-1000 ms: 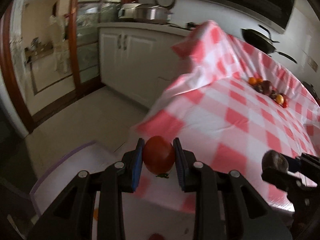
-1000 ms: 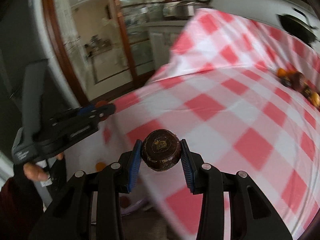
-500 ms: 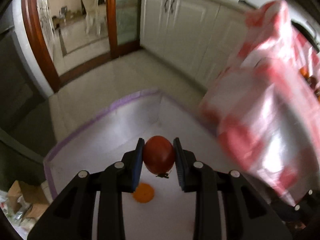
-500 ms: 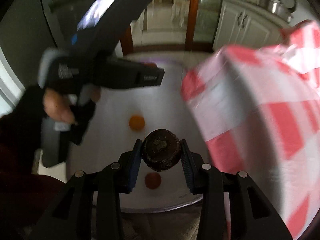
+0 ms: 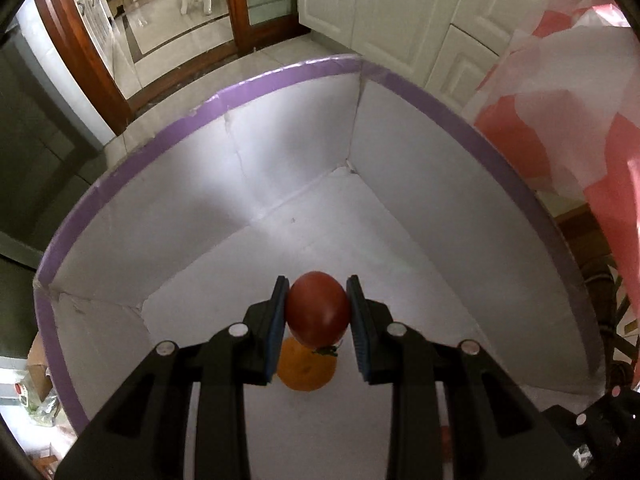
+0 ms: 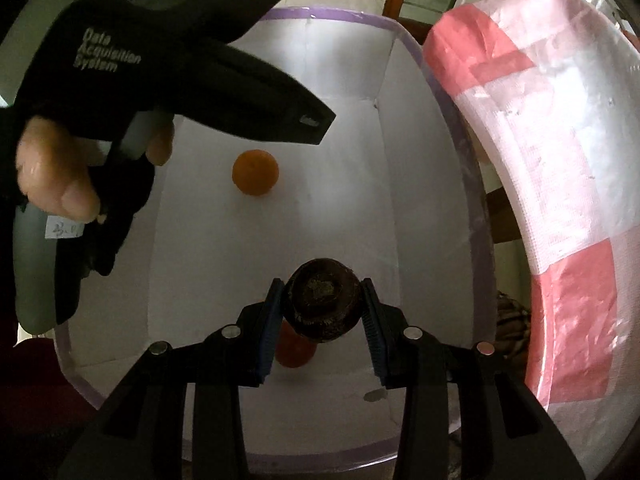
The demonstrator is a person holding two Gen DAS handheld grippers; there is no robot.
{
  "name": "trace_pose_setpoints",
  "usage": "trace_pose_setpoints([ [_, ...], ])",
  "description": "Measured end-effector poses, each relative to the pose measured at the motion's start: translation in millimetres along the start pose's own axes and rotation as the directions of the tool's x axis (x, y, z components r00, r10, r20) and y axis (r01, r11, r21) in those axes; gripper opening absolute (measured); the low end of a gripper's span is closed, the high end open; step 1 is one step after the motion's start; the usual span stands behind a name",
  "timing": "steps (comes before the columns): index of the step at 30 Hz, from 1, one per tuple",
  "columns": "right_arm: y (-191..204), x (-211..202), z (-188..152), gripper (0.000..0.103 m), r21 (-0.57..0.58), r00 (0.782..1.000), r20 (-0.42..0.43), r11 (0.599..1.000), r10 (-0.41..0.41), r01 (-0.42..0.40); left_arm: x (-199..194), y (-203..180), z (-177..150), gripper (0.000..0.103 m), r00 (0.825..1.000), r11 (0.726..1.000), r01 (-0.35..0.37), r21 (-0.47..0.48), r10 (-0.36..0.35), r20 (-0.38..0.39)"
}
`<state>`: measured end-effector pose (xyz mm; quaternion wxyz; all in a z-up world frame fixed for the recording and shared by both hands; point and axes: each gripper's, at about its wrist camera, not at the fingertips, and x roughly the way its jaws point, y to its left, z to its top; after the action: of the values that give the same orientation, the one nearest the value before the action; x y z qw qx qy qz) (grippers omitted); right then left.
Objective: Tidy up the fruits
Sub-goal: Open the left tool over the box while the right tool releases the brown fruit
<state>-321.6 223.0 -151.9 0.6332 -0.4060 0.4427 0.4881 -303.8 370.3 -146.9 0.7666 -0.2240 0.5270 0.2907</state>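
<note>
My left gripper (image 5: 318, 316) is shut on a red tomato (image 5: 318, 307) and holds it inside a white box with a purple rim (image 5: 280, 76), just above an orange fruit (image 5: 306, 368) on the box floor. My right gripper (image 6: 322, 310) is shut on a dark brown round fruit (image 6: 322, 304) over the same box (image 6: 476, 240). The orange fruit (image 6: 255, 171) lies on the box floor in the right wrist view. A red fruit (image 6: 294, 350) lies under the right gripper. The left gripper's body (image 6: 160, 64) fills the upper left of the right wrist view.
The red and white checked tablecloth (image 6: 560, 160) hangs beside the box on the right; it also shows in the left wrist view (image 5: 560, 112). White cabinets (image 5: 400, 16) and a wooden door frame (image 5: 80, 52) stand beyond the box on a tiled floor.
Both grippers swung off the table and moved down over the box with their fruits still held. The box now fills both views.
</note>
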Motion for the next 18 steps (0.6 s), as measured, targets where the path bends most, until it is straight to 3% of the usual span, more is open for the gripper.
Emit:
trace_pose_setpoints([
  [3,-1.3,-3.7,0.3,0.040,0.002,1.000,0.008,1.000,-0.005,0.005,-0.3,-0.7,0.5,0.033,1.000,1.000,0.009,-0.006,-0.009,0.001],
  [5,-3.7,-7.6,0.2,0.043,0.004,1.000,0.024,1.000,-0.007,0.007,-4.2,1.2,1.8,0.059,1.000,1.000,0.013,-0.021,-0.013,0.017],
  [8,-6.1,-18.7,-2.8,0.053,0.007,0.998,0.065,1.000,0.003,-0.003,-14.3,5.5,4.4,0.080,0.998,0.999,-0.001,-0.053,0.005,0.067],
  [14,-9.4,-43.8,-6.7,0.056,0.013,0.990,0.139,1.000,0.024,-0.026,-32.9,0.0,9.3,0.082,0.993,0.998,-0.023,-0.054,0.030,0.118],
  [18,-13.1,-78.7,-11.6,0.058,0.017,0.972,0.231,0.998,0.051,-0.056,-53.7,-11.8,12.7,0.083,0.982,0.999,-0.046,-0.026,0.050,0.180],
])
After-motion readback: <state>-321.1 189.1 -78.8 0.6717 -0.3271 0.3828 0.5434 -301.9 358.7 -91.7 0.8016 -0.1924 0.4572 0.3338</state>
